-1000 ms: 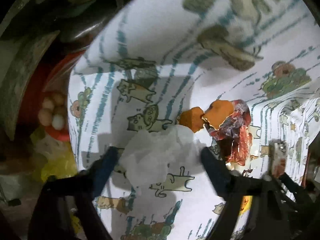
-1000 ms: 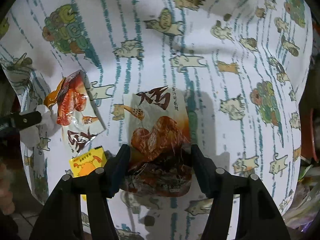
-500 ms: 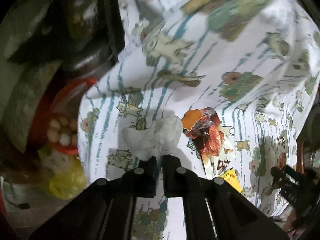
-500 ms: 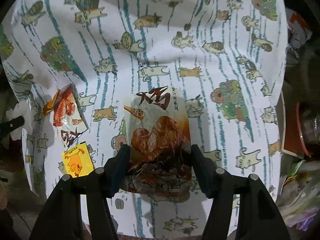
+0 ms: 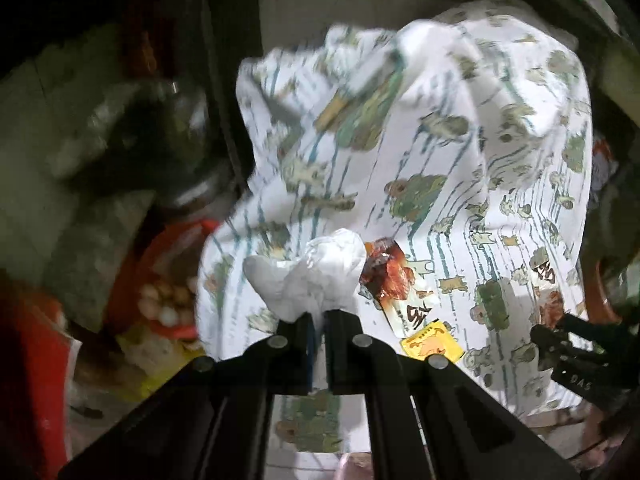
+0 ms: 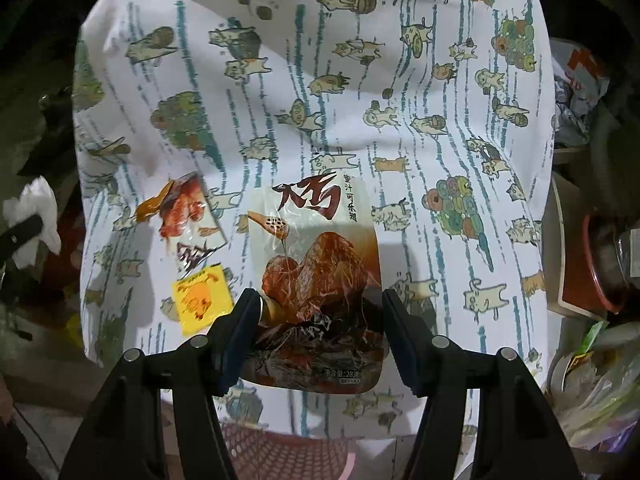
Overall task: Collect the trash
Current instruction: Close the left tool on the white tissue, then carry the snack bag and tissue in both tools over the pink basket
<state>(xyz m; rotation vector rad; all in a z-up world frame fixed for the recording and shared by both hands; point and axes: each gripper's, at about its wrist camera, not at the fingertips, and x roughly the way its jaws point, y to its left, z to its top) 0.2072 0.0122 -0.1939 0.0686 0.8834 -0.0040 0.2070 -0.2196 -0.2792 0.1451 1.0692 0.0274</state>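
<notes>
The left gripper [image 5: 318, 334] has its fingers clenched on a crumpled white tissue [image 5: 310, 276], held up above the cat-patterned white cloth on the tabletop [image 6: 280, 80]. The right gripper [image 6: 316, 332] grips a glossy brown chicken-wing snack wrapper [image 6: 316, 280] across its width. A torn orange-and-white wrapper [image 6: 188, 220] and a small yellow packet [image 6: 202, 298] lie beside each other on the cloth, left of that wrapper.

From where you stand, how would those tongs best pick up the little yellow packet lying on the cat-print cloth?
Probably by an edge, coming from above. The yellow packet lies flat on the cloth, so there is no raised body to pinch. Its lower left corner, away from the torn wrapper touching its top, looks freest. One tong finger would likely have to slide under that edge, or bunch the packet slightly against the soft cloth.
</notes>
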